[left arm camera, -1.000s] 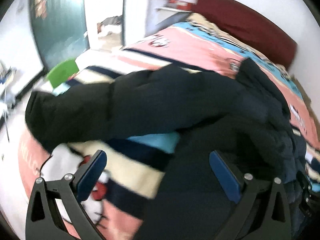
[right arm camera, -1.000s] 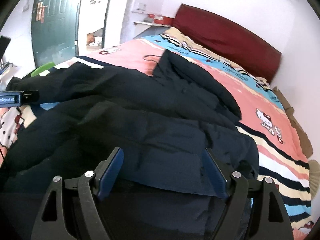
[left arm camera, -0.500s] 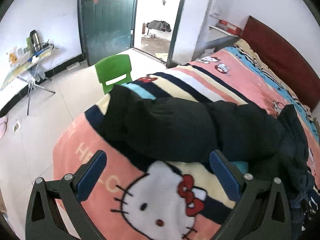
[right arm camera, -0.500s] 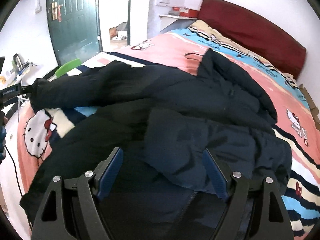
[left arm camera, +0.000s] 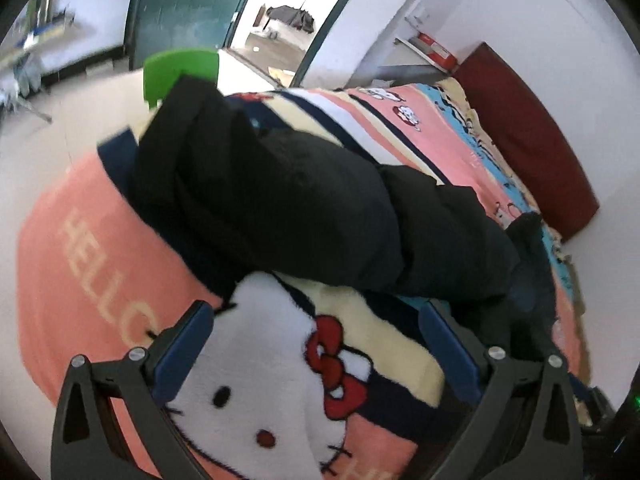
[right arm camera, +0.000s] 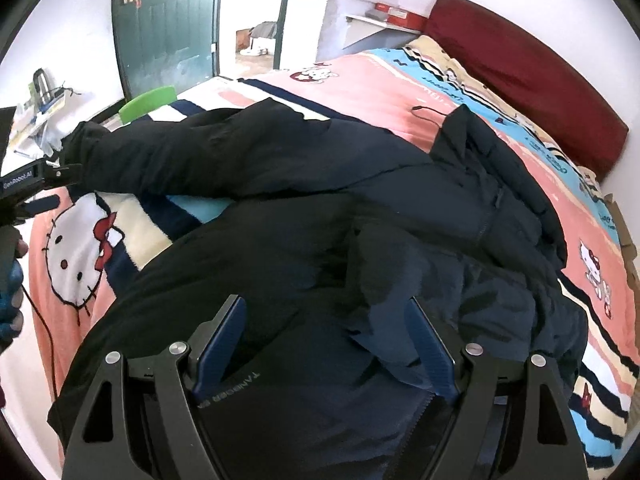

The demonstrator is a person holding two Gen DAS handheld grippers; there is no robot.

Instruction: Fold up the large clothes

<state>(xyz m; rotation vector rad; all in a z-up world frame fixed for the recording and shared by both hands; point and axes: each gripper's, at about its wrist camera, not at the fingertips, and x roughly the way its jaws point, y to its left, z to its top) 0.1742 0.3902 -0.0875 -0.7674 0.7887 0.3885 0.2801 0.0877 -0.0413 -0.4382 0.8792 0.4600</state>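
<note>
A large black puffer jacket (right arm camera: 360,216) lies spread on the bed. One sleeve (left arm camera: 304,200) stretches toward the bed's foot corner; it also shows in the right wrist view (right arm camera: 192,156). My left gripper (left arm camera: 316,340) is open and empty, above the blanket's white cat print, just short of the sleeve. My right gripper (right arm camera: 324,340) is open over the jacket's lower body, with dark fabric lying between its blue fingers (right arm camera: 224,336). The left gripper's body (right arm camera: 28,184) shows at the left edge near the sleeve's cuff.
The bed has a pink striped cartoon blanket (left arm camera: 92,264) and a dark red headboard (right arm camera: 520,68). A green plastic chair (left arm camera: 180,70) stands by the bed's foot corner. A green door (right arm camera: 164,28) and an open doorway lie beyond. A cluttered table (right arm camera: 36,120) stands at far left.
The left gripper has swung away from the jacket body to the sleeve at the foot corner, then closer to it. The right gripper has drawn back, so more of the jacket shows.
</note>
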